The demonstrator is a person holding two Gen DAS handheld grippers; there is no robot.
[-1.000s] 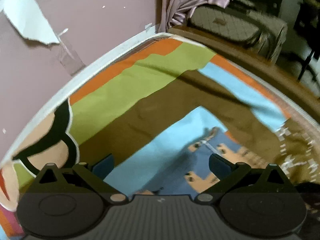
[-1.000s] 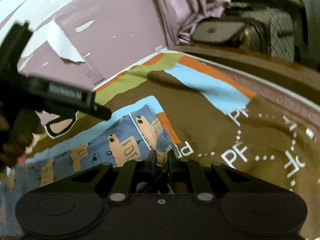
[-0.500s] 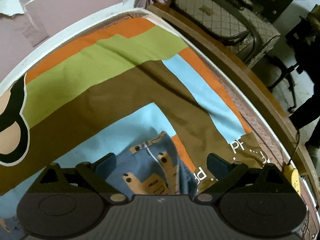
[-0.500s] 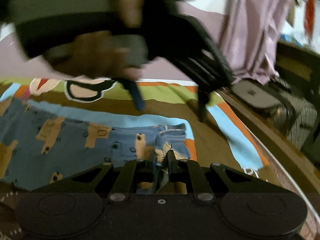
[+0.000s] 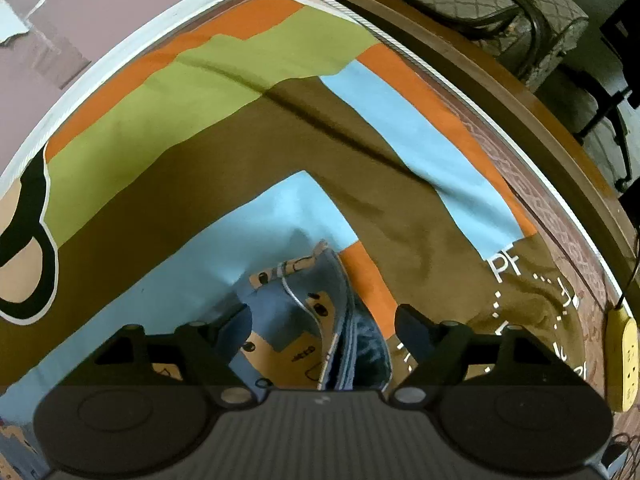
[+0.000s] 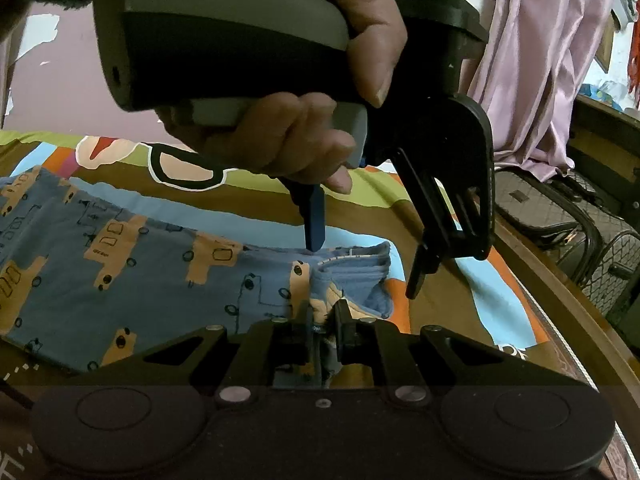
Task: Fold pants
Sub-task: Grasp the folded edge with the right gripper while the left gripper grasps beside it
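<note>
Pants [image 6: 132, 280] lie spread flat on the bed [image 5: 248, 152], no cross fold yet evident; right gripper [image 6: 322, 318] jaws clenched on the waistband, left gripper [image 5: 322, 320] jaws released, straddling that band.

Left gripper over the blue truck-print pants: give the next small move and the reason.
Probably lower the left gripper a little and close it on the waistband of the blue truck-print cotton pants. Its jaws stand wide open astride that edge, one blue finger pad touching or nearly touching the cloth, while the right gripper is already shut on the near part of the waistband.
</note>
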